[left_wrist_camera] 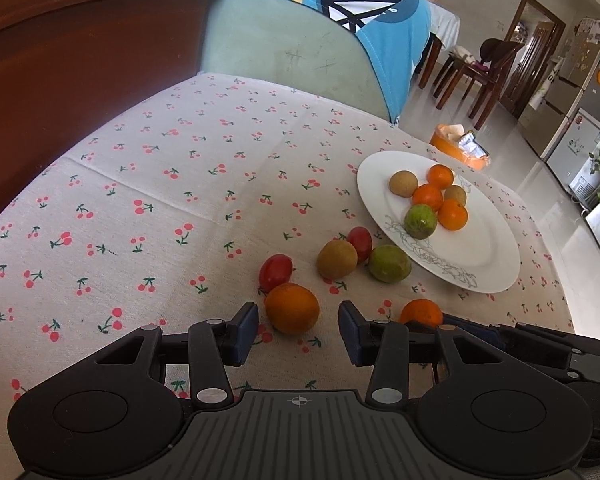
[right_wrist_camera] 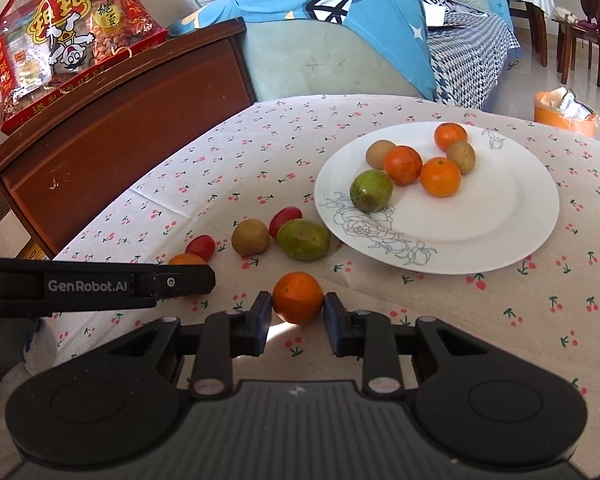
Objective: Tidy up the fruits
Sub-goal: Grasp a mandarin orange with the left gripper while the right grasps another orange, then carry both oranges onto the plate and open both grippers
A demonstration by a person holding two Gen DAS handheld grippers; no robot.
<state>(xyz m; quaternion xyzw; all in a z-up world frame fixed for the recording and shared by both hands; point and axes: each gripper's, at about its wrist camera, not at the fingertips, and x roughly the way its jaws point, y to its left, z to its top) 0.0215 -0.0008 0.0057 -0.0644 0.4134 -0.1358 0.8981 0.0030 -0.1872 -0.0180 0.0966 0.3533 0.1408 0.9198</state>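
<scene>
While right gripper point(right_wrist_camera: 297, 312) clamps round mandarin point(right_wrist_camera: 298, 297), left gripper point(left_wrist_camera: 299, 328) gapes apart.

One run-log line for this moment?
right gripper: shut on orange | left gripper: open by second orange | plate: six fruits

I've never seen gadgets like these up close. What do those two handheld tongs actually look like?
Each of the tongs is matte black plastic: a ribbed central plate, two rounded lobes with circular discs, and hinged link bars on silver pins. The left tongs and right tongs both end in dark blue rectangular pads. White "GenRobot.AI" lettering marks the side. A white knitted glove shows beside it.
</scene>
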